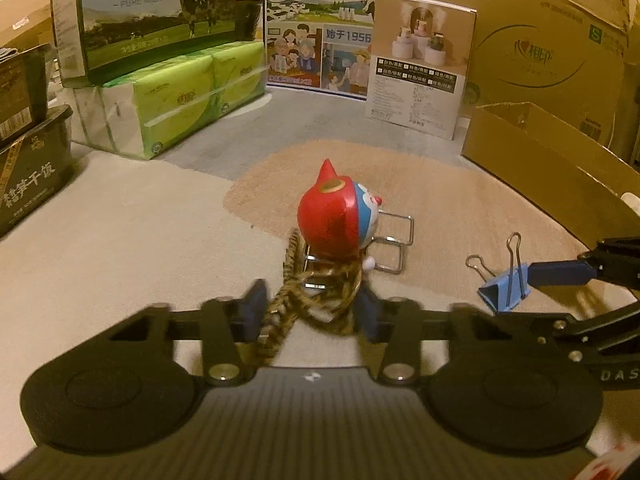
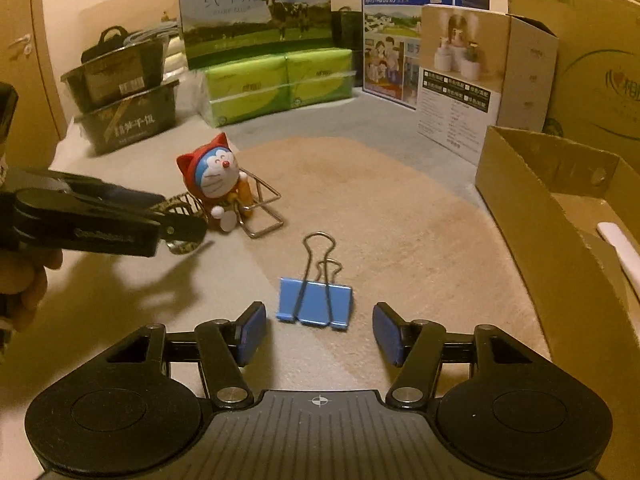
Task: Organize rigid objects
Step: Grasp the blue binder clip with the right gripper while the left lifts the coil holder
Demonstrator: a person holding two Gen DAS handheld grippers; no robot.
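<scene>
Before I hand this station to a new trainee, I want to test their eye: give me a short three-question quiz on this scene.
1. True or false: the blue binder clip lies on the mat between the right gripper pads, which stand apart from it.
2. What does the cat figurine wear on its head? A) red hood B) green cap C) nothing
3. What lies between the left gripper pads?

Key
1. True; the pads stand clear of the clip on both sides.
2. A
3. The braided cord attached to the figurine; whether the pads press it cannot be told.
</scene>
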